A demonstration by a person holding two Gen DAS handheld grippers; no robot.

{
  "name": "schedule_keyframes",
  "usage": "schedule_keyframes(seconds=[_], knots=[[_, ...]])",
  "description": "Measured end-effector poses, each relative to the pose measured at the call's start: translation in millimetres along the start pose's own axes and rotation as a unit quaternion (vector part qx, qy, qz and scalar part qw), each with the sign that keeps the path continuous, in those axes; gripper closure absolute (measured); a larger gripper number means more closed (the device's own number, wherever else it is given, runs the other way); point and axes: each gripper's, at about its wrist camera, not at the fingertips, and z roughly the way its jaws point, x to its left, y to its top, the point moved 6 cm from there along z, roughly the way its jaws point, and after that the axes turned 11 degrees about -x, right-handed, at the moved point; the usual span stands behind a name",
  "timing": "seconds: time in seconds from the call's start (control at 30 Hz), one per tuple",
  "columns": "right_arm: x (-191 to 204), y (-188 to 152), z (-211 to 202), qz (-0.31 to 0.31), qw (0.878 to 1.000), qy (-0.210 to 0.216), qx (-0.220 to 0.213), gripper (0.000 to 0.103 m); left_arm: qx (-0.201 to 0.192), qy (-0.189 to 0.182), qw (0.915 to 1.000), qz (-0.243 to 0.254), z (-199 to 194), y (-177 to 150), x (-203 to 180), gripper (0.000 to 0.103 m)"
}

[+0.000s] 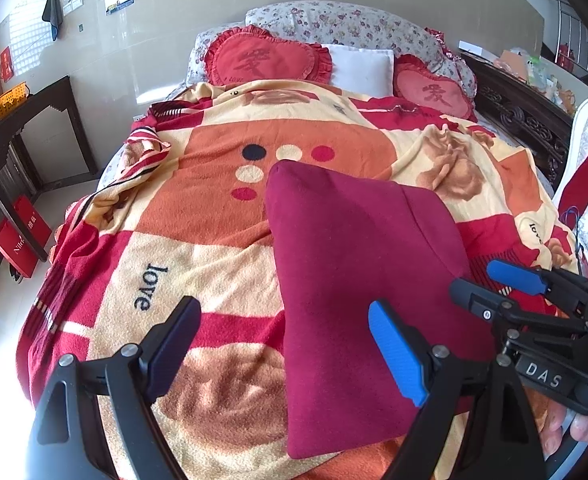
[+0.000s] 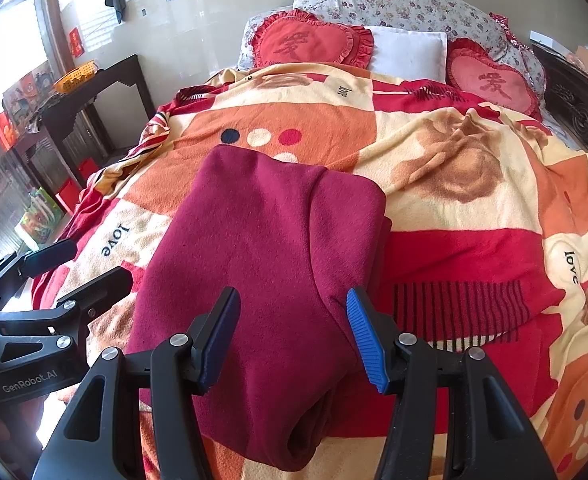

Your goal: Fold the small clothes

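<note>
A dark red fleece garment (image 1: 358, 272) (image 2: 269, 264) lies folded into a long stack on the patterned blanket (image 1: 197, 216) (image 2: 474, 208), running away from me. Its near end shows layered folds. My left gripper (image 1: 285, 348) hangs open above the garment's near left edge, its blue pad over the cloth and its dark finger over the blanket. My right gripper (image 2: 294, 340) is open too, its fingers straddling the garment's near right part without pressing it. Each gripper shows in the other's view: the right gripper (image 1: 494, 288) beside the garment's right edge, the left gripper (image 2: 73, 274) at its left.
Two red heart cushions (image 1: 265, 58) (image 2: 490, 80) and a white pillow (image 2: 406, 52) lie at the head of the bed. A dark side table (image 1: 33, 120) with a yellow basket stands left, red boxes (image 1: 19, 236) on the floor. A carved dark bed frame (image 1: 534, 120) runs along the right.
</note>
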Motion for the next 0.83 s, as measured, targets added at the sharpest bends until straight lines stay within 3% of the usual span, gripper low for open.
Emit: schedule_keyframes(seconds=[0.83], knots=[[-5.0,-4.7,14.4,0.006,1.000,0.003,0.014,0.066,0.019,-0.013,0.9995,-0.020,18.5,-3.7,3.1,0.014]])
